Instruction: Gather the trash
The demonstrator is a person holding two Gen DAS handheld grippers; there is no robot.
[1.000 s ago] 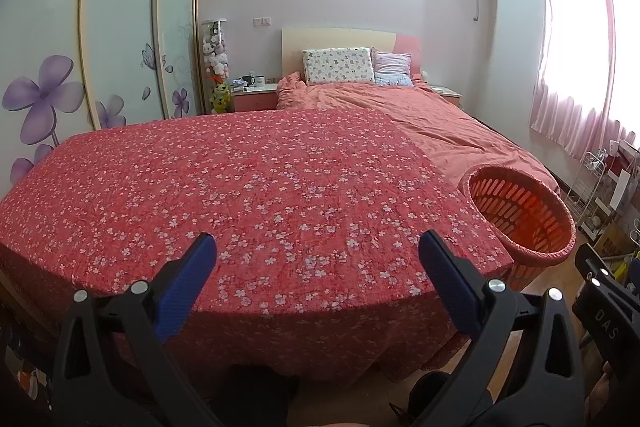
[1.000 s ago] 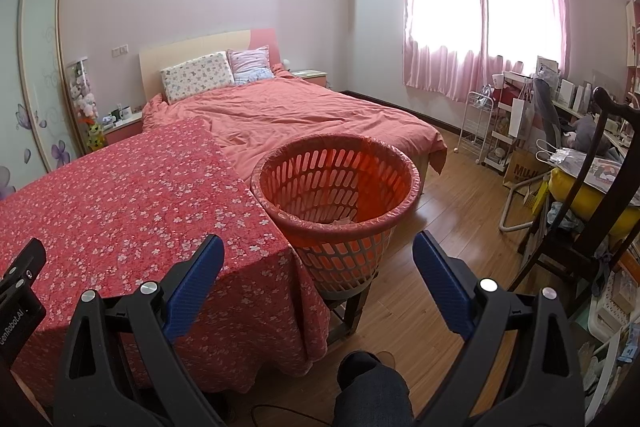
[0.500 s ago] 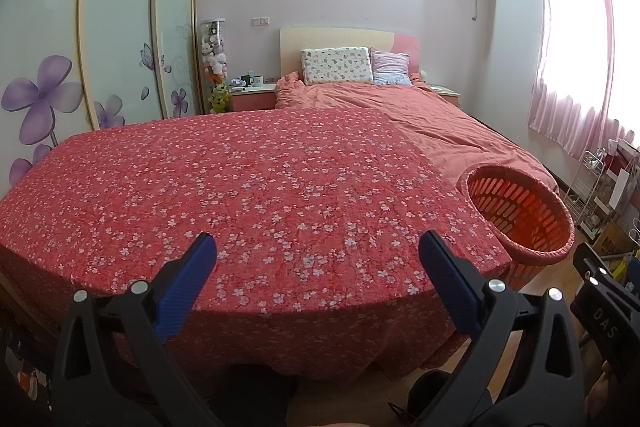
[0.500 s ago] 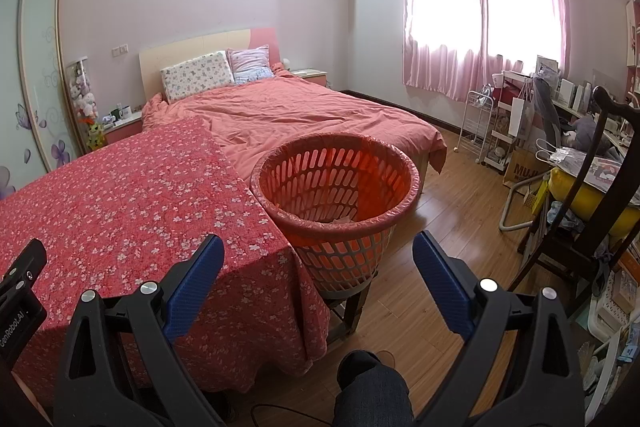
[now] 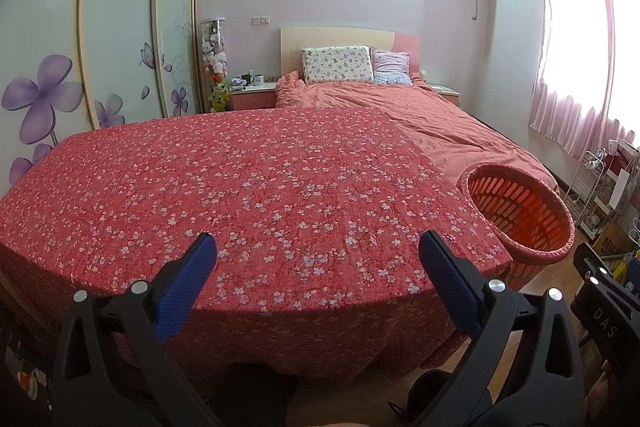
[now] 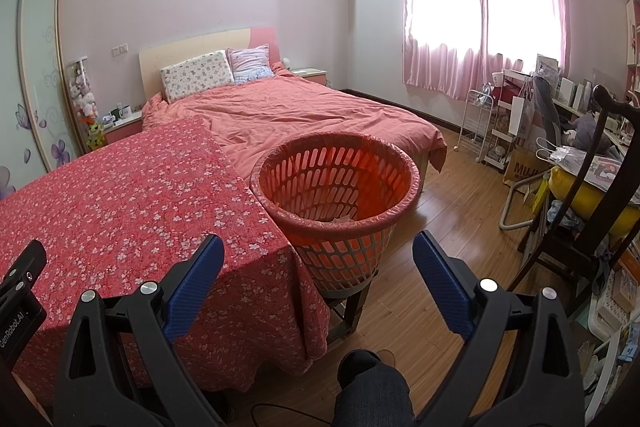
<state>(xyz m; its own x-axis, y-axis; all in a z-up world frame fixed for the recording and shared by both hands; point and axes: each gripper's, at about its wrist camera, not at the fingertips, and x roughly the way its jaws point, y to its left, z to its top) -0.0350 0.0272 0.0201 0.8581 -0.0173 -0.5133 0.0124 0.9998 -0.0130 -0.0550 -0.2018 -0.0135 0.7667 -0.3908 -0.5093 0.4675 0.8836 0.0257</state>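
An orange slotted basket (image 6: 336, 187) with a pink liner stands on a small stool at the right corner of the table; it also shows in the left wrist view (image 5: 520, 215). Something pale lies at its bottom. The table has a red flowered cloth (image 5: 240, 195), also in the right wrist view (image 6: 120, 195), with no loose items showing on it. My left gripper (image 5: 316, 255) is open and empty over the table's near edge. My right gripper (image 6: 318, 255) is open and empty, in front of the basket.
A bed with a salmon cover (image 6: 300, 115) lies behind the table. A dark wooden chair (image 6: 592, 211), a wire rack (image 6: 476, 123) and clutter stand at the right on the wood floor. A wardrobe with flower panels (image 5: 100, 39) lines the left wall.
The left wrist view has shifted very slightly; the basket sits a little lower and further left in it. The right gripper has not moved. Both stay open.
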